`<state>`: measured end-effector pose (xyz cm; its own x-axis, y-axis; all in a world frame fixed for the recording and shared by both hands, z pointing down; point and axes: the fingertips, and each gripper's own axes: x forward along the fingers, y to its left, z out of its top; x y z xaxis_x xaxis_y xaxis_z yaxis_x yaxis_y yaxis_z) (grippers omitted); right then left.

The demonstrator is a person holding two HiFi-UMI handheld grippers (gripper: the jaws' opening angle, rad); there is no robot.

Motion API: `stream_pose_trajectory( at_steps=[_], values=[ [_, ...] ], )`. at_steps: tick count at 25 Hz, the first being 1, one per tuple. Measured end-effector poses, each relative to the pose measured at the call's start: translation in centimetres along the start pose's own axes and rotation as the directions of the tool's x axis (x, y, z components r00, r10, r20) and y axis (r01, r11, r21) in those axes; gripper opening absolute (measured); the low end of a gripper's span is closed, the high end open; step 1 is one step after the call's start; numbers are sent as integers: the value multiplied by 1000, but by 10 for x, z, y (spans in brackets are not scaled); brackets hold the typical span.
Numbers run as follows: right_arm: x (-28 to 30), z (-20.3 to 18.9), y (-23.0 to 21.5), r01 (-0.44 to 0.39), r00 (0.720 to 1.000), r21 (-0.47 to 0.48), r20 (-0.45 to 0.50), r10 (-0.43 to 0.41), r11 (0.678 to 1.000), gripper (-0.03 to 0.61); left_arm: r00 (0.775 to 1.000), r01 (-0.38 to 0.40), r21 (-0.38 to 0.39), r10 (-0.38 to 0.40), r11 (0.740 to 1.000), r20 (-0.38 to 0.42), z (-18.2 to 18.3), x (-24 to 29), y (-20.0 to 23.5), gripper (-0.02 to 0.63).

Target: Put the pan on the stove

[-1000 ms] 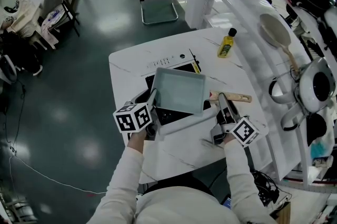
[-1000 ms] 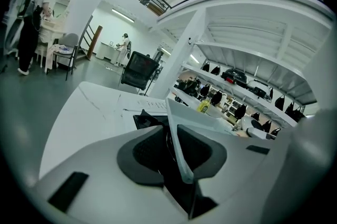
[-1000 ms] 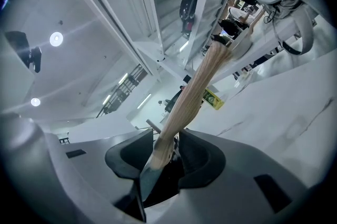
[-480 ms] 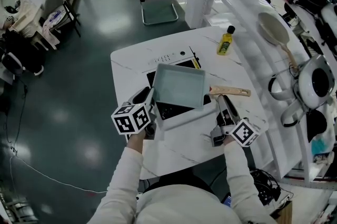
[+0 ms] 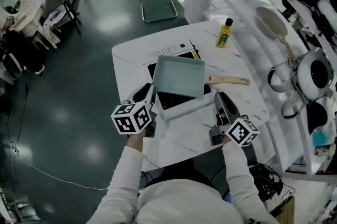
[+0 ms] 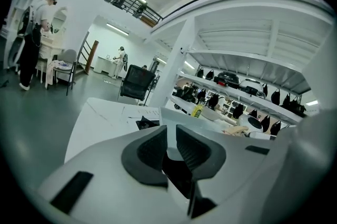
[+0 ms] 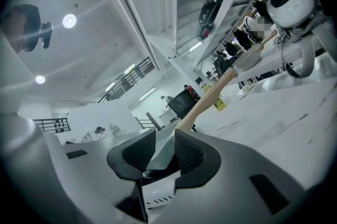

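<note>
Left gripper (image 6: pixel 171 130): it is held at the pan's near left corner. The jaws stand a narrow slit apart and clamp nothing. The pan's pale corner rises just beyond the tips.
Table (image 5: pixel 131 59): white and marbled, it bears the stove, the pan and a bottle.
Stove (image 5: pixel 171 100): black and flat, it lies in the middle of the table with its control strip on the far side.
Pan (image 5: pixel 179 78): square, grey-blue and empty, it rests on the stove and covers most of the black top. A strip of black shows along its near edge.
Handle (image 5: pixel 229 80): wooden, it sticks out to the right over the bare table, past the stove's edge.
Right gripper (image 7: pixel 165 132): it is on the near side of the handle and apart from it in the head view. The jaws are released and have just been closing somewhat, but a gap remains. The pan's wall and handle show through that gap, beyond the tips and unpinched.
Oil bottle (image 5: pixel 225 36): yellow with a black cap, it stands upright near the table's far right corner, well apart from the pan.
Shelves (image 5: pixel 247 12): white, they stand right of the table and carry cookware.
</note>
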<state>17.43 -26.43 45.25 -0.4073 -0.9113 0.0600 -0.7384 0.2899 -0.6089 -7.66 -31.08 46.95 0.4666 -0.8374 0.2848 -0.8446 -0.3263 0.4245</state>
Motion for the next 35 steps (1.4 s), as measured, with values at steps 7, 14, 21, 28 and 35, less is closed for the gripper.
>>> stream_pose_trajectory(
  at_steps=[7,14,21,28,35],
  values=[
    [-12,-10,27,-28,1000,-81,-16,27,996,86,1000,7,49,-7,999,-1,-8,-21,-13,43],
    [-22,-21,45,-26,999,-133,-40,21,991,44,1000,-1,119,2,993,-7,-23,-39,-24,28],
    [-37,-33,52,13,998,-189,-59,-24,982,28,1000,0,161,-1,987,2,-29,-59,-35,26],
    [-51,-43,56,38,997,-193,-52,-49,981,28,1000,7,201,-9,979,10,-32,-75,-43,25],
    [-64,-53,60,74,995,-228,-56,-88,971,26,1000,11,205,-12,979,5,-39,-91,-46,25]
  ],
)
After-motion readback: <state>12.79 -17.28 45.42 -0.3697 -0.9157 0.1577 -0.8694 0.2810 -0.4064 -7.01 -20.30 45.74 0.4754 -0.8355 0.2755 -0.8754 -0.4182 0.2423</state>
